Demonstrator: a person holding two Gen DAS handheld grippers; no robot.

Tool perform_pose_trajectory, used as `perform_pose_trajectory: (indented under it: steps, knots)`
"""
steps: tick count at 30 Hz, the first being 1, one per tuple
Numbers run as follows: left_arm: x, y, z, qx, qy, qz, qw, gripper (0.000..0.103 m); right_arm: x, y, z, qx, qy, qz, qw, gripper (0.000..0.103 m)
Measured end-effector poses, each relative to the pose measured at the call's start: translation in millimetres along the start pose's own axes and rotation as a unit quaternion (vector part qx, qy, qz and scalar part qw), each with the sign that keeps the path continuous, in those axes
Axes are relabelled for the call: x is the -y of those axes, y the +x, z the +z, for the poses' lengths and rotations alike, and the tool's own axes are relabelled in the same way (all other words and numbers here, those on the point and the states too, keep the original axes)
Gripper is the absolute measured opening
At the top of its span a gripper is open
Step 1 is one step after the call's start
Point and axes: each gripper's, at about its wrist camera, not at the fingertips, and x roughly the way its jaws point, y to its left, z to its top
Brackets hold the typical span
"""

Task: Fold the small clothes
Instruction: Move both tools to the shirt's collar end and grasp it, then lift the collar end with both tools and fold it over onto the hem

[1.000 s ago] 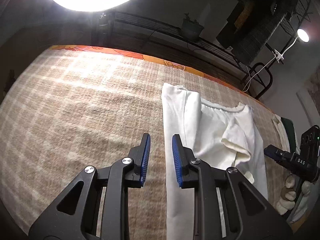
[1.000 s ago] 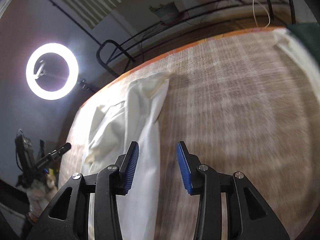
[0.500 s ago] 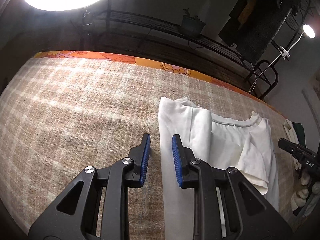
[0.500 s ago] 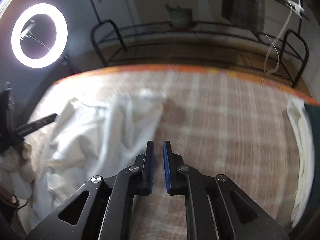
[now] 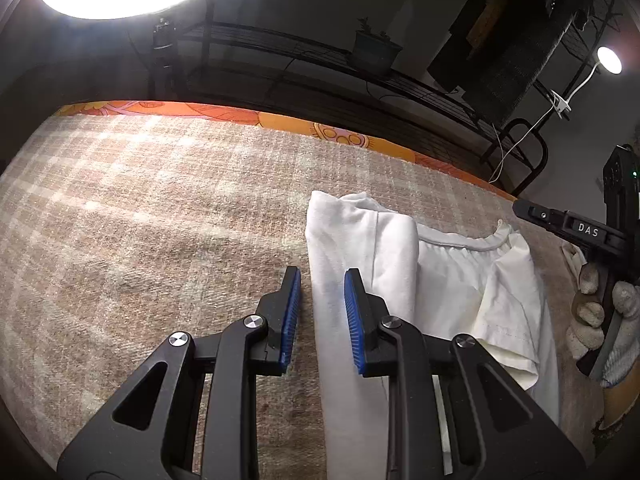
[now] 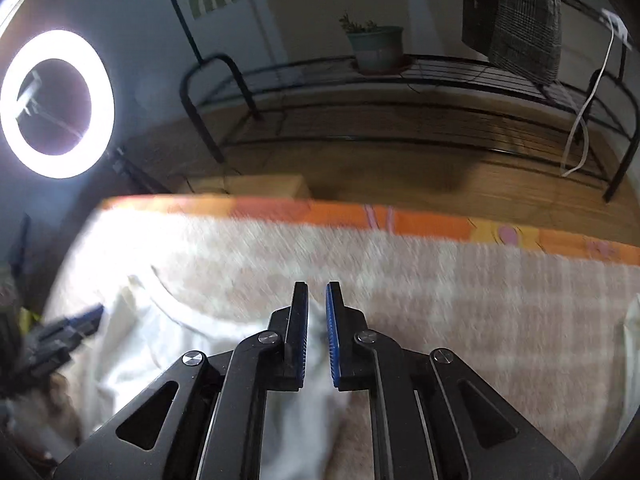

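A small white garment (image 5: 420, 292) lies on the plaid beige blanket (image 5: 160, 220), its left side folded over in a long strip. My left gripper (image 5: 320, 316) is open and hovers over the garment's left folded edge, which runs up between the blue pads. In the blurred right wrist view my right gripper (image 6: 317, 332) has its jaws nearly together with a narrow gap, above the garment's (image 6: 160, 344) right edge. I cannot see cloth clamped between the pads. The right gripper's body also shows at the right edge of the left wrist view (image 5: 576, 228).
The bed's orange patterned edge (image 5: 280, 120) runs along the far side. Beyond it stand a black metal rack (image 6: 400, 92) with a potted plant (image 6: 376, 48) and a bright ring light (image 6: 56, 104). More pale cloth (image 6: 630, 344) lies at the blanket's right edge.
My right gripper closed from wide open to nearly shut and swung over the garment's right edge. My left gripper stayed open and moved onto the garment's left folded edge.
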Motion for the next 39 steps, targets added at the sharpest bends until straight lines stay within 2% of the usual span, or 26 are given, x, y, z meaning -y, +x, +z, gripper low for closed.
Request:
perform_pose_trajectory:
  steps: [1, 5, 8, 9, 11, 12, 16, 18, 19, 20, 21, 23, 27, 33, 39]
  knots:
    - [-2.3, 0.7, 2.1, -0.004, -0.005, -0.007, 1.0000, 0.022, 3.5, -6.3, 0.9, 0.011, 0.011, 0.015, 1.000, 0.009]
    - [-10.6, 4.0, 13.1, -0.015, -0.020, -0.025, 0.9994, 0.024, 28.7, -24.3, -5.7, 0.026, 0.052, 0.037, 0.998, 0.032]
    - [-8.6, 9.0, 21.9, -0.017, -0.017, -0.023, 0.9994, 0.036, 41.8, -23.0, -18.5, 0.005, 0.077, 0.056, 0.995, 0.033]
    - [-7.8, 11.2, 24.9, -0.018, -0.016, -0.020, 0.9995, 0.036, 45.3, -19.0, -22.4, -0.006, 0.085, 0.062, 0.994, 0.033]
    - [-5.4, 15.8, 32.0, -0.018, -0.015, -0.016, 0.9996, 0.036, 49.0, -14.9, -25.9, -0.012, 0.096, 0.075, 0.992, 0.035]
    - [-3.9, 18.6, 34.1, -0.020, -0.014, -0.017, 0.9996, 0.036, 48.7, -16.1, -26.7, -0.007, 0.098, 0.078, 0.992, 0.039]
    - [3.5, 31.3, 41.5, -0.022, -0.011, -0.014, 0.9996, 0.036, 44.0, -10.9, -23.7, -0.013, 0.100, 0.097, 0.990, 0.039]
    - [8.5, 35.9, 44.3, -0.021, -0.008, -0.014, 0.9997, 0.028, 36.9, -7.5, -20.6, -0.013, 0.081, 0.087, 0.993, 0.039]
    - [9.9, 38.0, 44.8, -0.021, -0.007, -0.010, 0.9997, 0.016, 32.9, -5.2, -18.8, -0.014, 0.073, 0.084, 0.994, 0.034]
    - [12.7, 40.3, 45.2, -0.019, -0.002, -0.002, 0.9998, 0.010, 30.9, -3.6, -17.8, -0.015, 0.069, 0.081, 0.994, 0.017]
    - [14.4, 41.4, 45.7, -0.017, 0.001, 0.001, 0.9999, 0.008, 28.9, 0.1, -16.7, -0.023, 0.068, 0.086, 0.994, 0.005]
    - [18.3, 37.6, 45.4, -0.008, 0.006, 0.004, 0.9999, 0.005, 24.5, 2.4, -17.0, -0.026, 0.063, 0.076, 0.995, 0.005]
    - [21.1, 16.3, 44.0, 0.016, 0.009, -0.003, 0.9998, 0.004, 15.7, -13.1, -16.5, -0.001, 0.048, 0.069, 0.996, 0.004]
    - [24.8, -30.2, 37.5, 0.033, 0.002, -0.020, 0.9992, 0.003, 5.9, -62.7, -19.1, 0.040, 0.049, 0.081, 0.995, 0.004]
    - [39.7, -88.5, 12.7, 0.046, 0.019, -0.019, 0.9986, 0.003, -23.2, -112.7, -34.6, 0.052, 0.027, 0.082, 0.995, 0.004]
